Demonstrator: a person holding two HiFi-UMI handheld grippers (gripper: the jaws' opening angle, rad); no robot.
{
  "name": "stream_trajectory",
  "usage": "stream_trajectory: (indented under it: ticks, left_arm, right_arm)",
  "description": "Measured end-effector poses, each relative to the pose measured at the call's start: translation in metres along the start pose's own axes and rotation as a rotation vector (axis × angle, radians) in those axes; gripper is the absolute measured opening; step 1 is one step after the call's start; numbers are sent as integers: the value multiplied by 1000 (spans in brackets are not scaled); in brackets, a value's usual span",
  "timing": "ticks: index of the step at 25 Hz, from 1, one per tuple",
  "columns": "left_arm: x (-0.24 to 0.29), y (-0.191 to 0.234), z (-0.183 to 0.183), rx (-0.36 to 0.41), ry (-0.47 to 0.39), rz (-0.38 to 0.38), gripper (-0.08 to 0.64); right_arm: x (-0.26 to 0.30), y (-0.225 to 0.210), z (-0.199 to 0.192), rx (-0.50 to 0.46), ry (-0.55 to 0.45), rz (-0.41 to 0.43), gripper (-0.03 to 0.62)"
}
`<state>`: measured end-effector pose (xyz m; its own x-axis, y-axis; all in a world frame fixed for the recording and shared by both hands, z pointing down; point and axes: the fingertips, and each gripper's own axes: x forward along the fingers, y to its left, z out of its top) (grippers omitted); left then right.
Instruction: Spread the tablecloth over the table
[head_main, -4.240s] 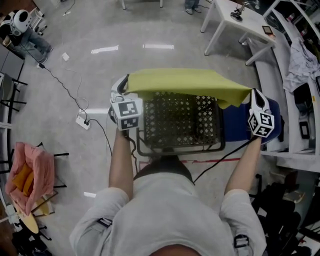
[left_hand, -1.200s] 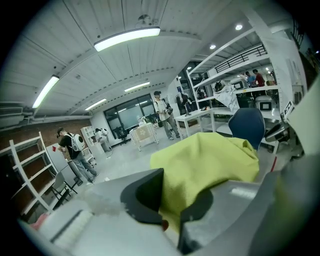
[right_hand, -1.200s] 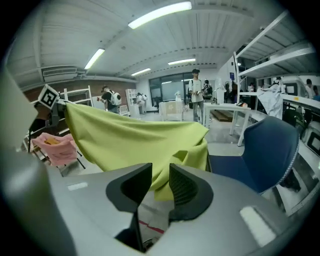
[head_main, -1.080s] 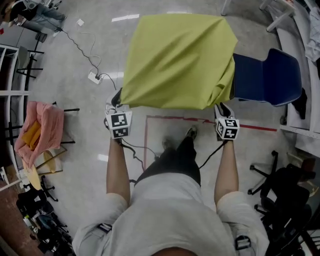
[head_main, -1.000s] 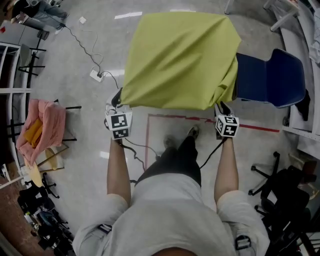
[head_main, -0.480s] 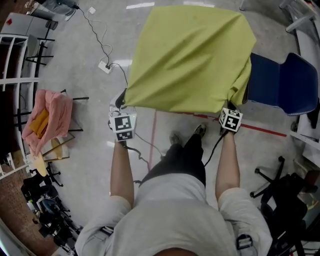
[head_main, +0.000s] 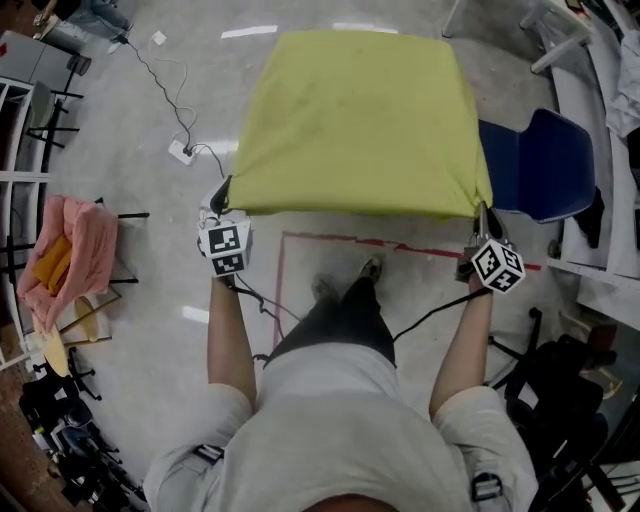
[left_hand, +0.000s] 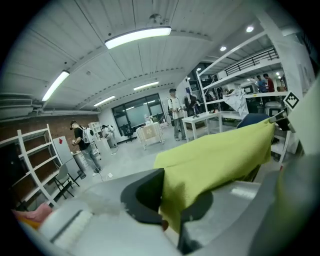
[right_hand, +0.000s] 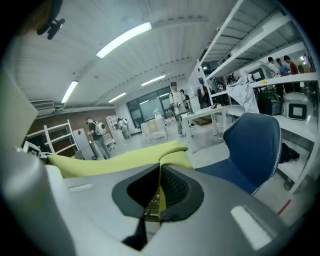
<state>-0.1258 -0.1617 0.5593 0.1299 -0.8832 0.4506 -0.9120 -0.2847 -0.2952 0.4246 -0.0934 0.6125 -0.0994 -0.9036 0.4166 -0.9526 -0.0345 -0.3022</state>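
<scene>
Draping tablecloth (head_main: 355, 120) spans left gripper (head_main: 222, 193) to right gripper (head_main: 481, 213).

No legible text or signs

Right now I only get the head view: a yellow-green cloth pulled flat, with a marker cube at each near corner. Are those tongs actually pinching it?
Observer: Yes. The left gripper view shows the left tongs shut on the tablecloth at its corner.
Visitor: And the right one?
Observer: The right gripper view shows the right tongs shut on a thin fold of its edge.
Visitor: Anything beyond the cloth?
Observer: A person stands by a white table far across the room.
</scene>
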Motion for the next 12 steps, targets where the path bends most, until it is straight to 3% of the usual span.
stream_trajectory:
  ticks: [5, 12]
  left_arm:
    - [-6, 3, 11, -4, -24, 6, 25]
    - [-21, 5, 3, 12, -28, 6, 25]
  right_arm:
    - [-10, 5, 21, -13, -29, -17, 9]
    - [-26, 11, 11, -33, -16, -35, 9]
